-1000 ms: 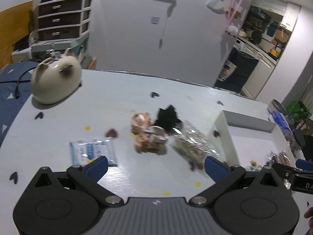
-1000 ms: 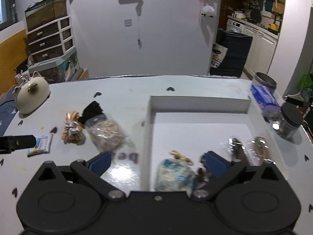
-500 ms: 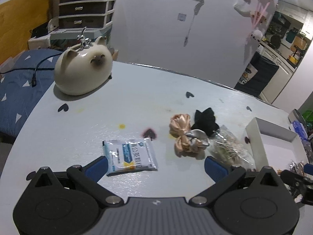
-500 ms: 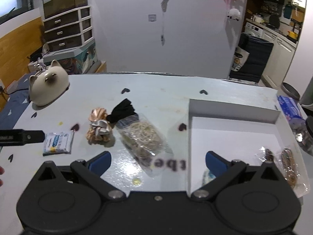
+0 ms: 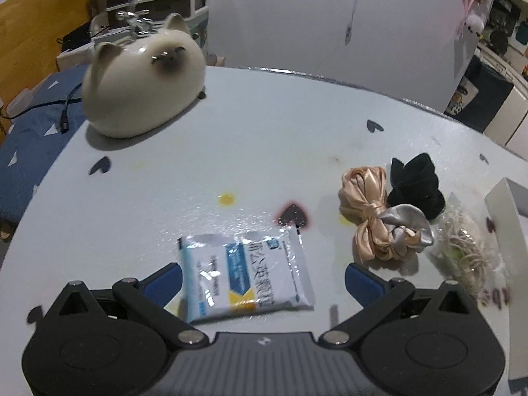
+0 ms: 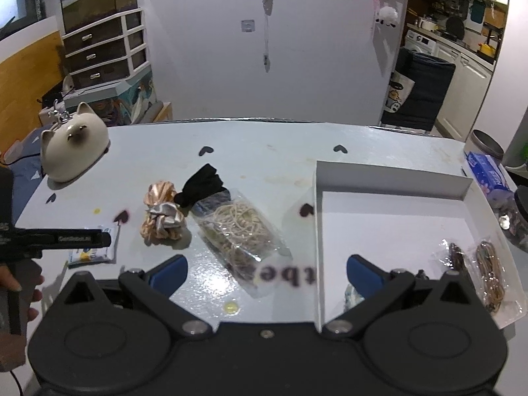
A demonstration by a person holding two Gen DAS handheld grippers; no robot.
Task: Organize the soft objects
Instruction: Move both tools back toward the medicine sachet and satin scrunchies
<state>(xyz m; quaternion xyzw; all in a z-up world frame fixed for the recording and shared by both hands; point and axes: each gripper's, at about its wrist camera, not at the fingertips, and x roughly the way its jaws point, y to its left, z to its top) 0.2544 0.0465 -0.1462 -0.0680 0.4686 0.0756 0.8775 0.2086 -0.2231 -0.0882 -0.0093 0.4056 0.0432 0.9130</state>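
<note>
A white and blue wipes packet [image 5: 250, 272] lies flat on the white table, between the tips of my open left gripper [image 5: 262, 279]; it also shows in the right wrist view [image 6: 94, 250]. A peach and silver satin scrunchie [image 5: 379, 221] [image 6: 160, 216], a black scrunchie [image 5: 415, 186] [image 6: 201, 186] and a clear bag of beige bands [image 6: 236, 231] [image 5: 462, 247] lie to the right. My right gripper [image 6: 267, 272] is open and empty, above the bag's near end. The white tray [image 6: 389, 181] holds several small bags [image 6: 488, 265].
A ceramic cat [image 5: 142, 90] [image 6: 74, 147] stands at the table's far left. A blue tissue pack [image 6: 486, 175] and a dark jar [image 6: 516, 221] are right of the tray. The left gripper's body [image 6: 56, 239] reaches in from the left.
My left gripper has moved left and down until the wipes packet lies between its fingers. My right gripper has moved left from over the tray to over the bag of bands.
</note>
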